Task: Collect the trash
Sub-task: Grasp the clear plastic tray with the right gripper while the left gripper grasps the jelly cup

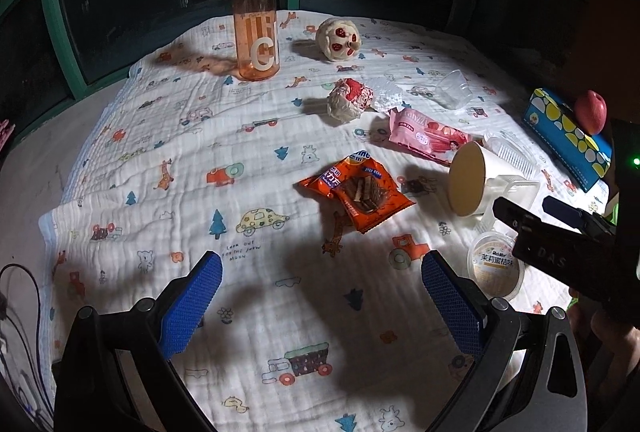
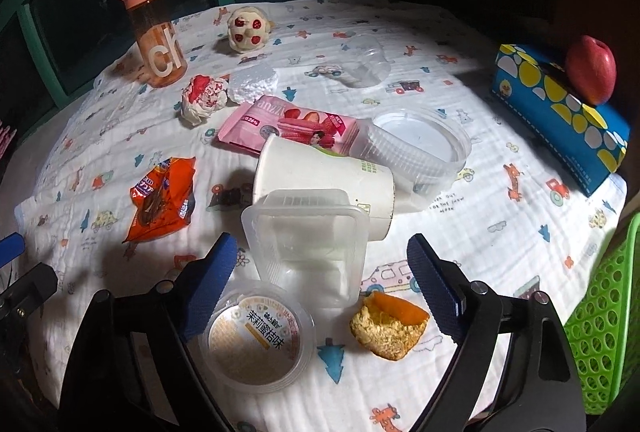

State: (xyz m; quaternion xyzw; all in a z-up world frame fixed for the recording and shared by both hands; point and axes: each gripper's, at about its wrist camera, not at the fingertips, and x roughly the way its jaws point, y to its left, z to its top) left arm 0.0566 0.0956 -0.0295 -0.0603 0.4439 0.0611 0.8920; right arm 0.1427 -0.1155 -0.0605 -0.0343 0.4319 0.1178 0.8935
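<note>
Setting: a table covered with a white cloth (image 2: 500, 191) printed with cars and animals, beside dark windows at night.
Left gripper (image 1: 322, 304): held low over a bare patch of cloth, jaws spread wide and empty; probably waiting its turn, with the orange snack wrapper (image 1: 356, 191) just beyond its tips.
Right gripper (image 2: 322, 268): jaws wide apart, nothing between the pads; it hovers over the near cluster of litter, apparently lining up a pick.
Near trash: a clear square plastic tray (image 2: 308, 248) lies between the right fingers, leaning on a tipped white paper cup (image 2: 324, 179); a round pudding tub (image 2: 256, 344) with a printed yellow lid sits nearest, just inside the left finger (image 2: 212, 280); a piece of orange peel (image 2: 390, 328) lies to its right.
Farther trash: a pink biscuit wrapper (image 2: 288, 127), a clear ribbed tub (image 2: 416, 147) on its side, a crumpled red-and-white paper ball (image 2: 202, 97), a scrap of white foam (image 2: 252, 81), and a clear cup (image 2: 368, 61) tipped over.
Look of the trash: empty, light, mostly crinkled or see-through; likely to slide or crush under a pinch.
Bin: a green perforated basket (image 2: 604, 312) at the near right edge, likely the drop point.
Not trash, by appearance: an upright orange water bottle (image 2: 154, 31) far left, a spotted soft toy (image 2: 248, 29), and a red apple (image 2: 592, 67) resting on a blue tissue box (image 2: 560, 111) far right.
</note>
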